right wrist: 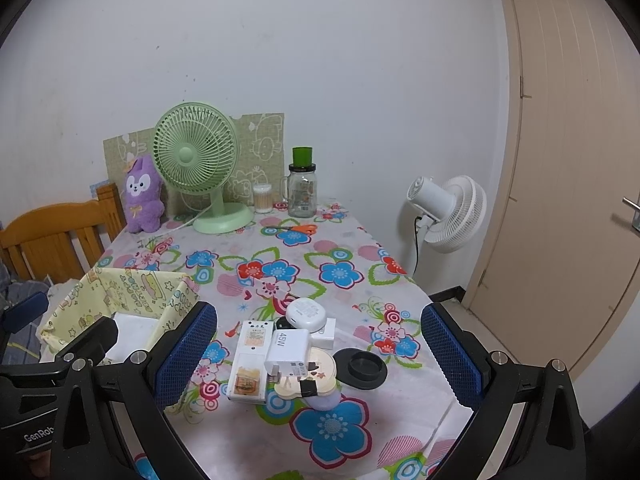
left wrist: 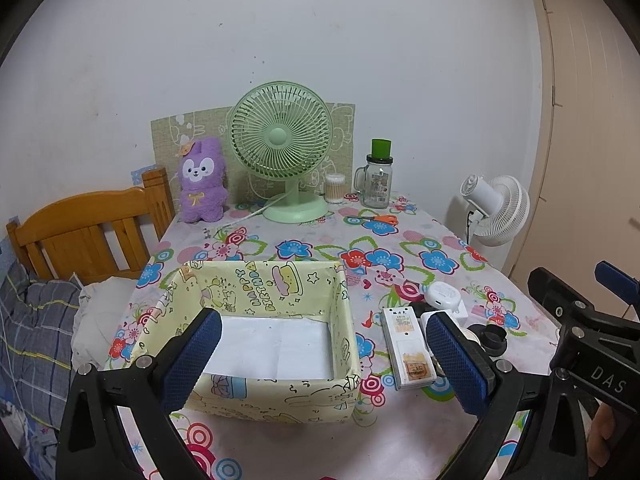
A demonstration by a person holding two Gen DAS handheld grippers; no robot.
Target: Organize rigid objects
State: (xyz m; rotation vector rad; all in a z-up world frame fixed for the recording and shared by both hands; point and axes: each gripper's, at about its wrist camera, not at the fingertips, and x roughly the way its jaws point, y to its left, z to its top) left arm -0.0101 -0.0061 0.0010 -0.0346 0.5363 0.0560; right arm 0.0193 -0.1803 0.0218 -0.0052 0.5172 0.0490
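A yellow cartoon-print box [left wrist: 276, 292] [right wrist: 120, 300] with only a white sheet on its bottom sits on the floral table. To its right lies a cluster of small items: a long white device [left wrist: 406, 346] [right wrist: 252, 356], a white 45W charger [right wrist: 290, 350], a round white case [right wrist: 306, 312] [left wrist: 442, 294], a cream round piece [right wrist: 320, 368], and a black round lid [right wrist: 362, 366] [left wrist: 494, 338]. My left gripper [left wrist: 324, 364] hovers open over the box's front edge. My right gripper [right wrist: 320, 360] stands open above the cluster, holding nothing.
At the table's back stand a green fan [left wrist: 282, 148], a purple plush toy [left wrist: 202, 182], a cotton-swab jar [left wrist: 335, 188], a glass mug with green lid [left wrist: 378, 178] and orange scissors [left wrist: 376, 219]. A wooden bed frame [left wrist: 88, 232] is left, a white fan [right wrist: 452, 212] and door right.
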